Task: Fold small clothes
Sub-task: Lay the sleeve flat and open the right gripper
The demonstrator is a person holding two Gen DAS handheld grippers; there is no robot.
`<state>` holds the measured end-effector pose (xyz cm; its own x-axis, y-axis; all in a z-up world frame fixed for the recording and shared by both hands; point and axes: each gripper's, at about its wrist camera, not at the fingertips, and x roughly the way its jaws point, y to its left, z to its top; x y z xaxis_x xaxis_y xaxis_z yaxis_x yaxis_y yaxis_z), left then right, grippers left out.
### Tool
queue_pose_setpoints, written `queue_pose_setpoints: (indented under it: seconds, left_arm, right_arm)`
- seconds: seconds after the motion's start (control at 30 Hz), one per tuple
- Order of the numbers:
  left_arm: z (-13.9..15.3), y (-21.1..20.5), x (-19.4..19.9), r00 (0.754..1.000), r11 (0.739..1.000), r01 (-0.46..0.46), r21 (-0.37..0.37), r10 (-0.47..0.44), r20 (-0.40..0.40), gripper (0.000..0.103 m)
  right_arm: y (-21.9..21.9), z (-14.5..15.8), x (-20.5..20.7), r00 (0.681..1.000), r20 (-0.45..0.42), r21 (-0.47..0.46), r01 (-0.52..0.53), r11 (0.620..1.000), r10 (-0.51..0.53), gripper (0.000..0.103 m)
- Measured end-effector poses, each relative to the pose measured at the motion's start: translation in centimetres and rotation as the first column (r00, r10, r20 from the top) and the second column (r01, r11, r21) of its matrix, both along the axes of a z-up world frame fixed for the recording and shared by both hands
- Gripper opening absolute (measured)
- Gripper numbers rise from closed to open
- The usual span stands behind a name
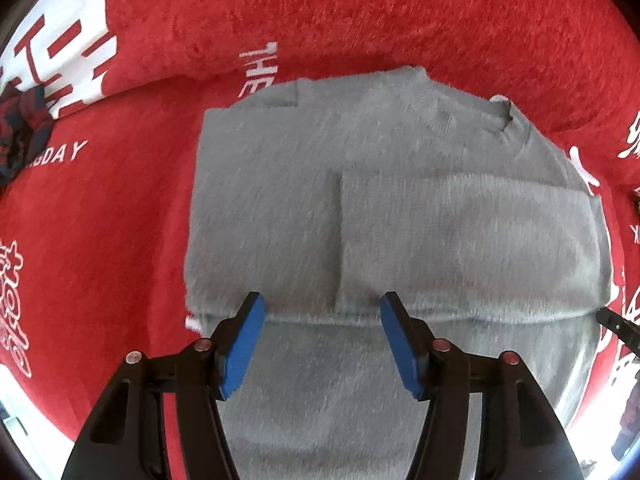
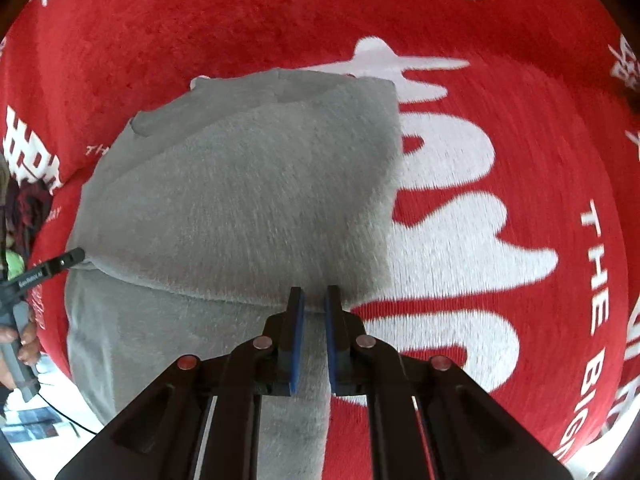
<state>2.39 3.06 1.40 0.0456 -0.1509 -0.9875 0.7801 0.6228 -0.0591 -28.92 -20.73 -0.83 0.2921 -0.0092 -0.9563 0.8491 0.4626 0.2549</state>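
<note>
Left tongs (image 1: 322, 316) hang released above the folded grey sweater (image 1: 400, 216) on the red cloth (image 1: 120, 220); right tongs (image 2: 314, 300) clench the sweater's edge.

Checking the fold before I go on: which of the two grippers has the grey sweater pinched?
The right gripper: its blue pads are shut on the grey sweater. The left gripper stands open, pads apart.

Both wrist cameras look steeply down past their fingers, close above the same grey sweater (image 1: 360, 208) on the red blanket (image 2: 500, 120).
</note>
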Motion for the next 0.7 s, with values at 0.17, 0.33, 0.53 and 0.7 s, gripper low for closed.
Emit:
queue_pose_setpoints:
  seconds: [0.17, 0.33, 0.53, 0.7]
  left_arm:
    - [0.9, 0.9, -1.2, 1.000, 1.000, -0.001, 0.030, 0.001, 0.001, 0.062]
    - [2.0, 1.3, -2.8, 1.000, 0.999, 0.001, 0.040, -0.001, 0.001, 0.062]
    - [2.6, 0.8, -4.2, 1.000, 0.999, 0.011, 0.046, -0.011, -0.003, 0.062]
    - [2.8, 0.4, -5.6, 1.000, 0.998, 0.029, 0.059, -0.029, -0.008, 0.062]
  right_arm:
    - [1.2, 0.7, -2.3, 0.997, 0.001, 0.044, 0.079, 0.996, -0.079, 0.015]
    - [2.1, 1.7, -3.2, 0.994, 0.014, 0.062, 0.108, 0.992, -0.109, 0.017]
    - [2.8, 2.5, -2.9, 0.993, 0.034, 0.087, 0.107, 0.990, -0.111, 0.027]
    - [3.1, 3.1, -2.9, 0.994, 0.052, 0.110, 0.094, 0.989, -0.100, 0.036]
